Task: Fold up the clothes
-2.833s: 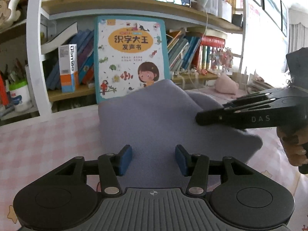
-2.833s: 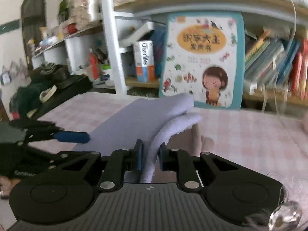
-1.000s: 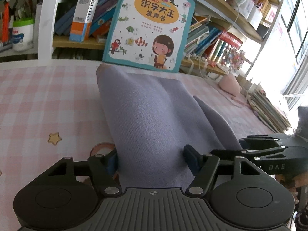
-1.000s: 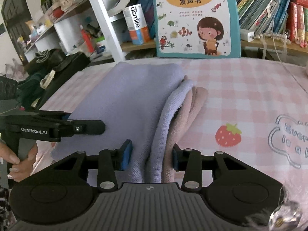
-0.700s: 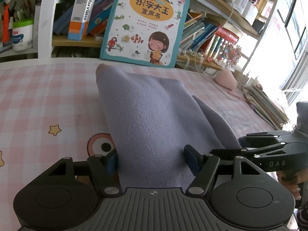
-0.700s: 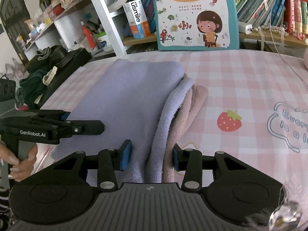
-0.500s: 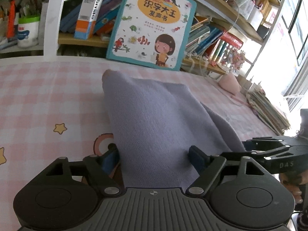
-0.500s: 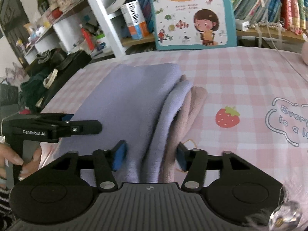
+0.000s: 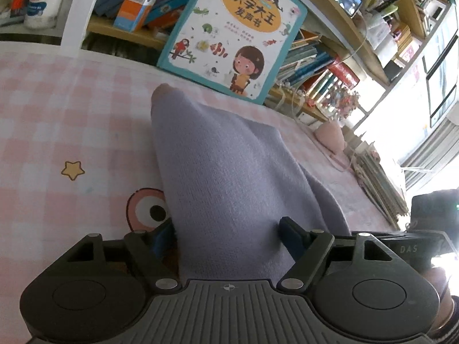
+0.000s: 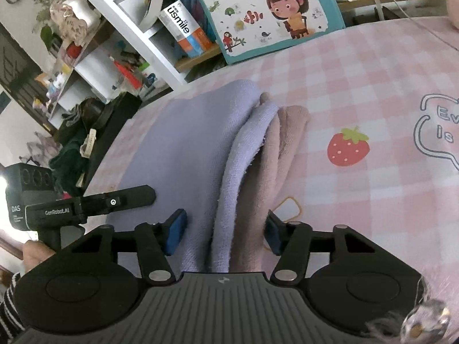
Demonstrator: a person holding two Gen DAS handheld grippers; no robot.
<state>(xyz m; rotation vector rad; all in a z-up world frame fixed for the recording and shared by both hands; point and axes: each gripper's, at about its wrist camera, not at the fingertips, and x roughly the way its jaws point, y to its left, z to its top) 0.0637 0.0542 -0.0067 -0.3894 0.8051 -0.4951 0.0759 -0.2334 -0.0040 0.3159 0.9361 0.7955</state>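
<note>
A bookshelf crammed with books runs behind a pink-and-white checked tablecloth (image 10: 373, 80) printed with a strawberry and a star; a large teal-edged children's picture book (image 9: 232, 34) leans against the shelf. On the cloth lies the soft lilac knitted garment (image 9: 229, 177), folded over on itself, with a dusty-pink fabric layer (image 10: 284, 149) showing beneath its right edge; it rests flat, its near end reaching between both tools. The left gripper (image 9: 226, 235) has its blue-padded jaws spread wide to either side of the garment's near edge; the right gripper (image 10: 223, 229) likewise stands wide about the stacked lilac and pink layers. A few seconds ago the right jaws were pinched tight on a raised fold of the lilac cloth; half a second ago they had already let go, and both pairs have widened a little further since, while the garment has settled onto the table. By my reading the fold has been laid down and released; smoothing or a further fold would follow.
</note>
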